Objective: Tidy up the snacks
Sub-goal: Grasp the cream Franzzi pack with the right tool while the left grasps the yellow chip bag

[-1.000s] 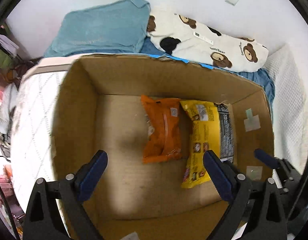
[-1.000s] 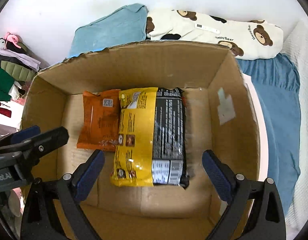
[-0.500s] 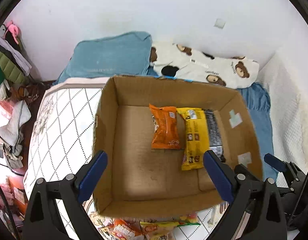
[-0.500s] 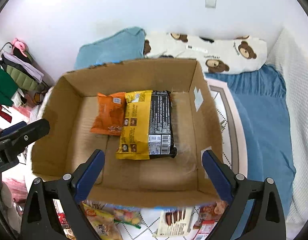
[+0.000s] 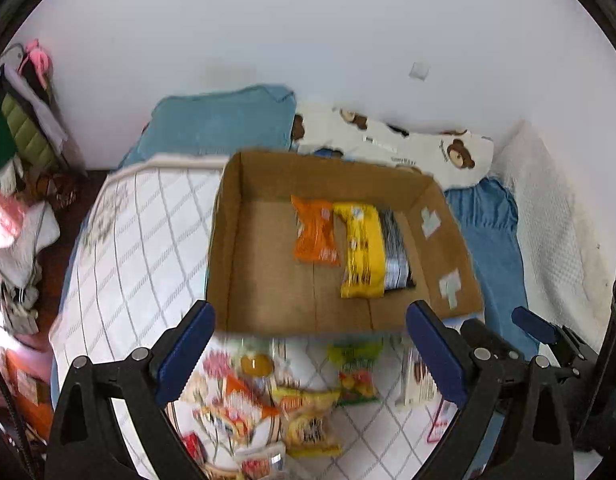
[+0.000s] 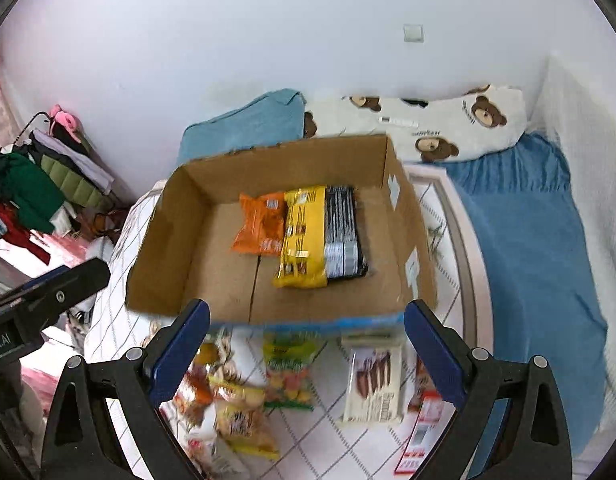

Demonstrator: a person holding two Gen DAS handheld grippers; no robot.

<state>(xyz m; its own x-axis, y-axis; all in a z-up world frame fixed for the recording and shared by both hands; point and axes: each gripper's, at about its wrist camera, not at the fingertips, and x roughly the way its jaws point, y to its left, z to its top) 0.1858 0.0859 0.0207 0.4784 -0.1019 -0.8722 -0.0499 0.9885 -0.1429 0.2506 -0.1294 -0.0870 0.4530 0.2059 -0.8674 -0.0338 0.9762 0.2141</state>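
Note:
An open cardboard box (image 5: 228, 240) (image 6: 176, 240) stands on the bed. Inside lie an orange packet (image 5: 313, 236) (image 6: 262, 226), a yellow packet (image 5: 361, 250) (image 6: 304, 236) and a black packet (image 5: 395, 252) (image 6: 343, 236), side by side. Loose snacks lie on the quilt in front of the box: a gummy bag (image 5: 355, 376) (image 6: 288, 376), a yellow bag (image 5: 308, 420) (image 6: 240, 412) and a white chocolate-biscuit pack (image 6: 373, 384) (image 5: 417, 380). My left gripper (image 5: 308, 356) and right gripper (image 6: 304, 352) are both open and empty, above the loose snacks.
A blue pillow (image 5: 224, 120) and a bear-print pillow (image 6: 447, 124) lie behind the box against the white wall. A blue blanket (image 6: 527, 240) covers the right of the bed. Clothes (image 6: 36, 184) pile up at the left. The left gripper (image 6: 40, 300) shows in the right view.
Both grippers have pulled back and up from inside the box. The box looks smaller and the loose snacks in front of it have come into view. Jaws stayed open.

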